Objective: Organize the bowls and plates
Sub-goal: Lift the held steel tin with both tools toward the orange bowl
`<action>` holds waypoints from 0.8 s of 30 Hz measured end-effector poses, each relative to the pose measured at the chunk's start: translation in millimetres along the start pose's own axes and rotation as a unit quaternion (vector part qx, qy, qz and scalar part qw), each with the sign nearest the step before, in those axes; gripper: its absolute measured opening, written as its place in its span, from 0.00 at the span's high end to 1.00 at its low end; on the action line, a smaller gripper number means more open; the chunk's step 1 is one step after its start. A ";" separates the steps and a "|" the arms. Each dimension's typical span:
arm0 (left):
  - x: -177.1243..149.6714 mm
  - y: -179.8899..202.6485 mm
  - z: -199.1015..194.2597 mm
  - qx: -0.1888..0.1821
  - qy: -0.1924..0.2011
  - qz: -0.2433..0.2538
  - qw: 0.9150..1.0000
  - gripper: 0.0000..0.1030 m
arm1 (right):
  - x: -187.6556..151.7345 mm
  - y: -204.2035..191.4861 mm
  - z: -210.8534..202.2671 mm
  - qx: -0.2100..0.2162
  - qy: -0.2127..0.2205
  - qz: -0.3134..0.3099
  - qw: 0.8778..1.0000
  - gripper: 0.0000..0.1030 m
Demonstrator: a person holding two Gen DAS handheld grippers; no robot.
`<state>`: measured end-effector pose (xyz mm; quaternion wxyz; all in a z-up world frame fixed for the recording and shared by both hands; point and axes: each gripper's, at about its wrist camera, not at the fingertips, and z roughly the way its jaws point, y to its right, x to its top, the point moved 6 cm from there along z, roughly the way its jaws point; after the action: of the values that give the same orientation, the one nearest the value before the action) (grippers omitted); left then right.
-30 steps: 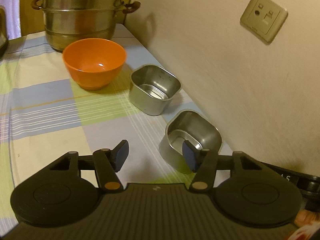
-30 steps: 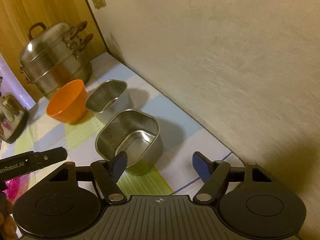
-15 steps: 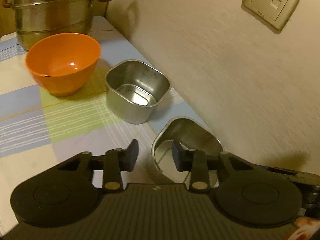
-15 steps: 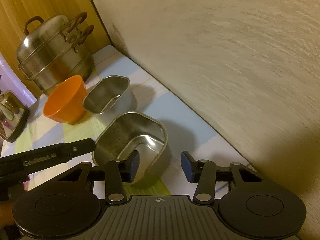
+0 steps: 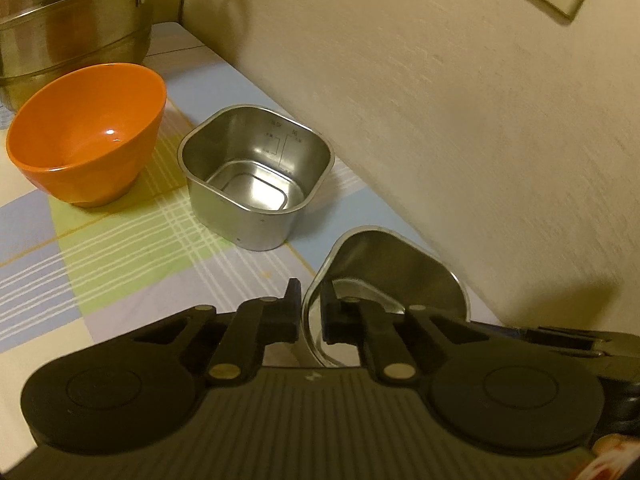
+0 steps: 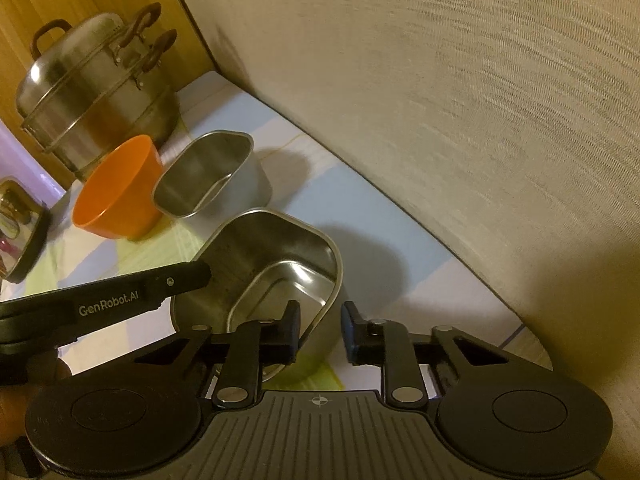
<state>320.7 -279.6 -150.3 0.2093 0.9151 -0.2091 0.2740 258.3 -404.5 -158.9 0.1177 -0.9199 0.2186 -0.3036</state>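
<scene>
Left wrist view: the near steel container [image 5: 384, 264] by the wall is clamped at its left rim by the left gripper [image 5: 310, 312], one of its fingers inside and one outside. The right gripper [image 6: 319, 330] is closing over the opposite rim, not yet pinched. The second steel container [image 5: 256, 176] and orange bowl [image 5: 86, 132] stand apart on the table [image 5: 120, 248]; nothing is seen stacked, so sorting is judged barely begun.

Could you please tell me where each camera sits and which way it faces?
Left wrist: on the left gripper, looking down along the table beside the wall; shut on the rim of the near steel tub.
Right wrist: on the right gripper, same heading; jaws closing astride that tub's side; left gripper shows.
Shared: tub, orange bowl, steamer.
</scene>
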 end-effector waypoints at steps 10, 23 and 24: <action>-12.6 -0.4 -13.3 -0.007 -0.020 0.011 1.000 0.96 | -0.5 -1.7 -2.8 -0.007 -0.002 -0.006 1.000 0.89; -8.8 -18.8 -65.4 0.015 0.002 0.004 1.000 0.96 | -1.4 -38.9 -25.0 0.019 0.004 -0.043 0.999 0.90; -5.5 -22.2 -71.3 0.018 0.005 0.002 1.000 0.96 | 0.3 -44.0 -27.1 0.023 0.006 -0.047 0.999 0.90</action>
<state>298.0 -224.4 -105.1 0.1937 0.9167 -0.2049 0.2830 256.6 -368.3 -122.1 0.1229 -0.9244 0.1691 -0.3190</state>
